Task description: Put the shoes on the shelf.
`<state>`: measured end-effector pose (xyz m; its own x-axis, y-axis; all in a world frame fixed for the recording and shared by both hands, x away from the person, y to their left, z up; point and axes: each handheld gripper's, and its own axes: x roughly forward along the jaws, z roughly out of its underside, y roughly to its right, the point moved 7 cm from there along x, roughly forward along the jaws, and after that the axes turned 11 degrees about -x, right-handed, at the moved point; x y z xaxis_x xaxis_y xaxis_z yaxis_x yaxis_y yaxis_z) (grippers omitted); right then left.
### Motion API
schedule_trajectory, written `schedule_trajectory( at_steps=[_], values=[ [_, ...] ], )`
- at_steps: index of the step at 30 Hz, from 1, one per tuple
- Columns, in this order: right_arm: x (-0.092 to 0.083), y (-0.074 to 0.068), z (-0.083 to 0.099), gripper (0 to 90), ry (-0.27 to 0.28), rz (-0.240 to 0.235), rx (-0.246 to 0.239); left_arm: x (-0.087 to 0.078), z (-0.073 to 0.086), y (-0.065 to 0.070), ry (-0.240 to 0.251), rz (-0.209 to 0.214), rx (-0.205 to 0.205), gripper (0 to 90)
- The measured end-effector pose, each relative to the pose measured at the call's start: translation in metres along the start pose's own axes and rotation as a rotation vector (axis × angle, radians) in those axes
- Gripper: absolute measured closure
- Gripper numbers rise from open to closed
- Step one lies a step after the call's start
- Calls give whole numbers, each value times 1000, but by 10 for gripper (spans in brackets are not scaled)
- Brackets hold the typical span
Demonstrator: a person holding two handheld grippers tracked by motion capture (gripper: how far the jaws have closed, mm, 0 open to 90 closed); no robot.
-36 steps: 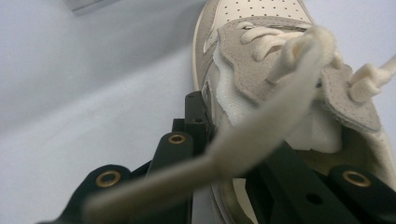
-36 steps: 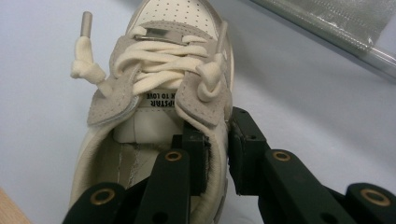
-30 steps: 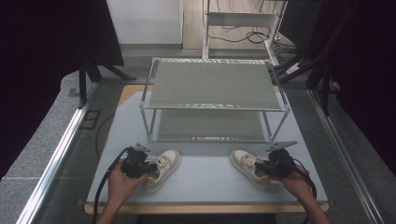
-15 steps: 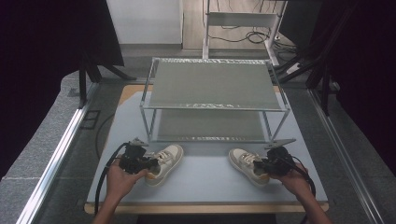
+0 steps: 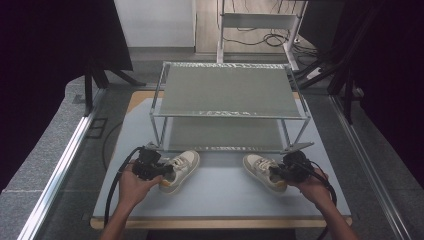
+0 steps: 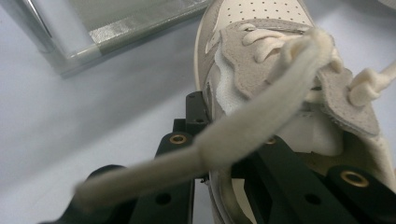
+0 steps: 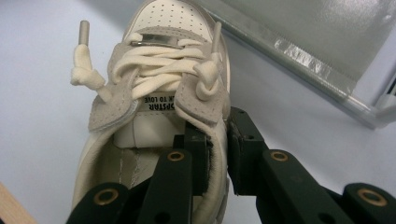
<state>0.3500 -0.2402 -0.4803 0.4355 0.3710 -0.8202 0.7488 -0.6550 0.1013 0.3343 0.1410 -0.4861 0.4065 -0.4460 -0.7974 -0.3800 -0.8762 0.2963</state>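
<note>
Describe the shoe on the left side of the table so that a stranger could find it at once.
Start at the two-tier metal rack on the table. In front of its left legs lies a cream sneaker, its toe pointing toward the rack. Unlike the other sneaker, the left gripper clamps its side wall.

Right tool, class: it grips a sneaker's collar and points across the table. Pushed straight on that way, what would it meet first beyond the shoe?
Probably the metal shelf rack: the right tool and its sneaker aim towards the rack's lower front rail, though depth is unclear.
</note>
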Motion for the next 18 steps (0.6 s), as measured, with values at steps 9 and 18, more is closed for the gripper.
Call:
schedule_trajectory(
  at_steps=[9, 18],
  values=[
    [4, 1, -12, 794, 4, 2, 0, 2, -12, 5, 10, -5, 13, 834],
    [8, 2, -19, 794, 12, 2, 16, 8, -22, 11, 9, -8, 24, 834]
  ],
)
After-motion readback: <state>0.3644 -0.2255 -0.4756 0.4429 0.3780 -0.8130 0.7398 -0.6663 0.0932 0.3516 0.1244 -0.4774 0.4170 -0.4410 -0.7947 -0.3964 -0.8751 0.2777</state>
